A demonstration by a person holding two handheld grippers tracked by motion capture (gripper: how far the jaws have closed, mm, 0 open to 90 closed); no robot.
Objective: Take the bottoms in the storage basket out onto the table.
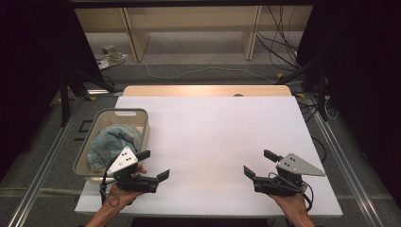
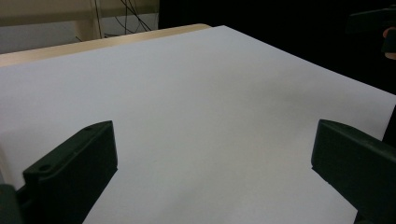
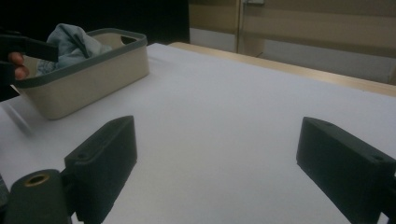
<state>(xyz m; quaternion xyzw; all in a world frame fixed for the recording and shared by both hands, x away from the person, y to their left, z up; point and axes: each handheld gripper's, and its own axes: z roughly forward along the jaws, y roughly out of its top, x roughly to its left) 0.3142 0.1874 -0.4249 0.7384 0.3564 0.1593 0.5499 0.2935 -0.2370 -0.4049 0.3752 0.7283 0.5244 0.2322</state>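
White sheeting covers the table (image 1: pixel 208 137) and both tools hover low over its near edge. Just behind the left gripper (image 1: pixel 154 165), almost touching it, sits the beige basket (image 1: pixel 138 115) with the blue cloth (image 1: pixel 112 142) bundled inside; jaws spread wide, nothing between them. Well off to its right, the right gripper (image 1: pixel 259 163) gapes open too, empty, white sheet ahead
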